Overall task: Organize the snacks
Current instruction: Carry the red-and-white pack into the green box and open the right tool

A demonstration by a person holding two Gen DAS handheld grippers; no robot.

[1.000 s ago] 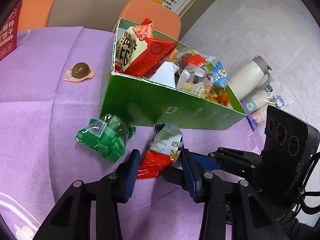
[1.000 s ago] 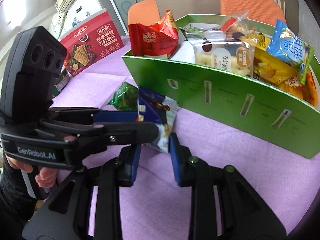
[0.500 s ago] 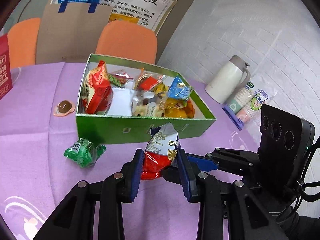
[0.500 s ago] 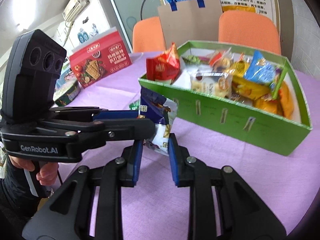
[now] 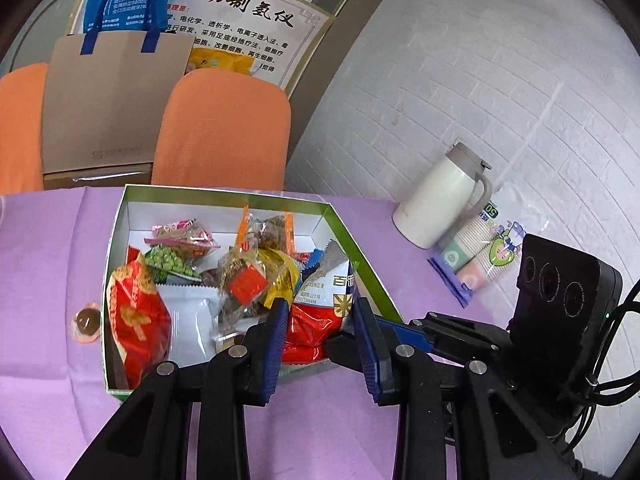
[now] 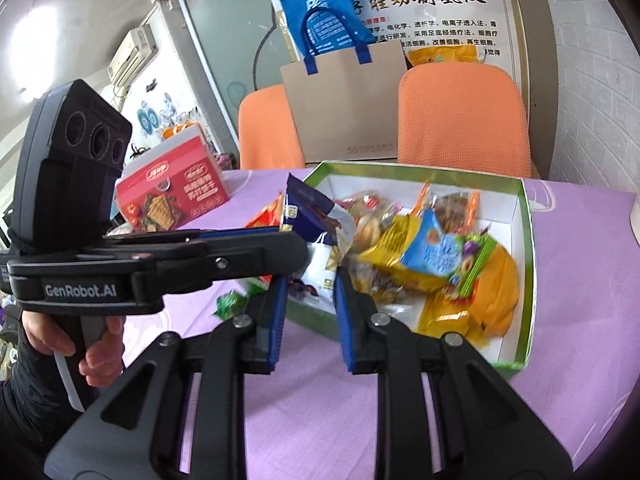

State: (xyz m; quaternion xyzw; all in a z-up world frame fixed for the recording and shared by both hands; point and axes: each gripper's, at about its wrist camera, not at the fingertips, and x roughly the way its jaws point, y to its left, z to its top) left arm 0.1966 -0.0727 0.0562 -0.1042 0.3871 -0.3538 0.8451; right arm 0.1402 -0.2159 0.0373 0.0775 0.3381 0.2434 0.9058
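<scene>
Light, crinkly, slippery. Left hand-held gripper (image 5: 320, 334) pinching red-and-white packet (image 5: 320, 304), right hand-held gripper (image 6: 309, 294) pinching blue packet (image 6: 310, 220), both above green box (image 5: 114, 248); best gripped mid-body.

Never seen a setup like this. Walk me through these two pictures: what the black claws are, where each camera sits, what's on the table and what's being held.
There is no robot here. A person holds a hand-held two-finger gripper in each hand, and each carries a wide-angle camera looking forward along its fingers, so each picture shows that gripper's own black arms and blue pads at the bottom.

In the left camera's view, the left gripper is shut on a red and white snack packet, held over the green box of snacks. In the right camera's view, the right gripper is shut on a dark blue and white packet; the other gripper crosses the picture at left.

On the purple tablecloth lie the box, a white jug, a pack of paper cups, a red biscuit box, a small brown sweet and a green packet.
</scene>
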